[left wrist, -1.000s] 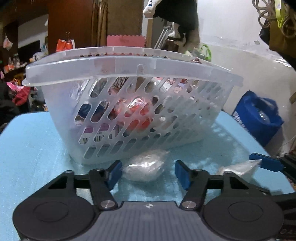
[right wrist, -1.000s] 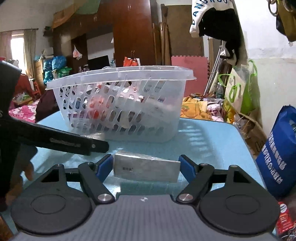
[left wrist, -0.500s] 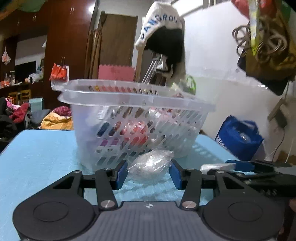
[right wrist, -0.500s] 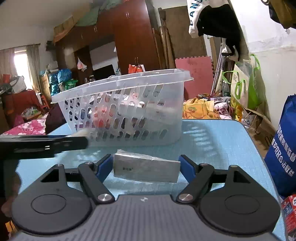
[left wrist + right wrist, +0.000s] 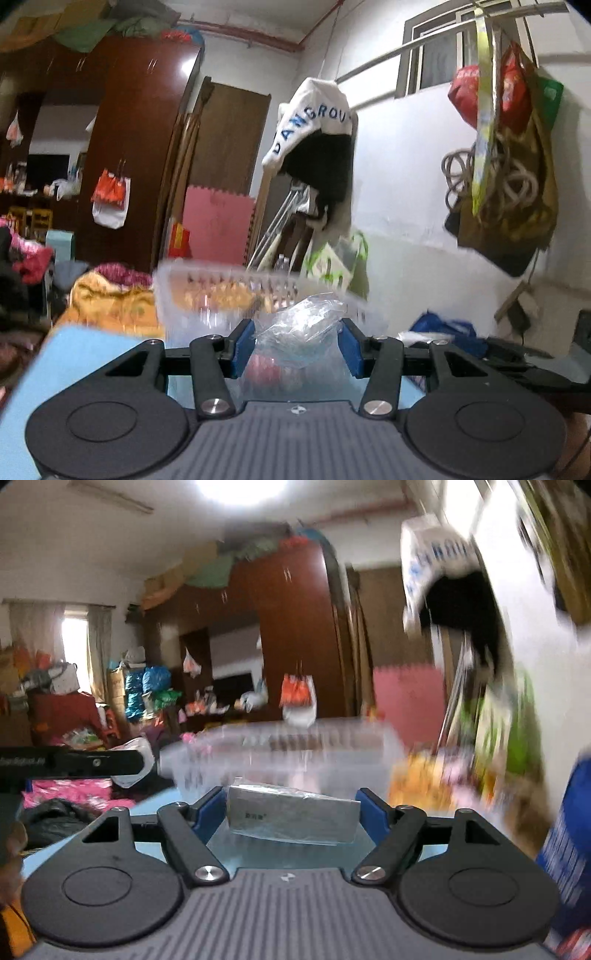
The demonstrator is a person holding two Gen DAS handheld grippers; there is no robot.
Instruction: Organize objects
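The left claw (image 5: pixel 297 345) is clamped on a crumpled clear plastic bag (image 5: pixel 299 332), its blue pads pressed into both sides of the bundle. A second ago that bag lay on the blue table (image 5: pixel 92 354) between pads that stood apart; they closed in on it and the bag now rides clear of the surface. The right claw (image 5: pixel 293 814) is clamped on a flat silver packet (image 5: pixel 293 814) wrapped in film, a pad bearing on each short end, and it too has come up off the table, where it rested before. Beyond both claws stands the clear slotted basket (image 5: pixel 207 291), blurred in both views; a second ago its wall filled the upper part of each view, and now only its rim and top show low down, with the wardrobe (image 5: pixel 122 147) and the hanging clothes above. From the right wrist the left claw's dark arm (image 5: pixel 74 762) shows at the left edge, near the basket. Both things look lifted to about rim height, so I judge the next step is to carry them over the rim and let go inside.
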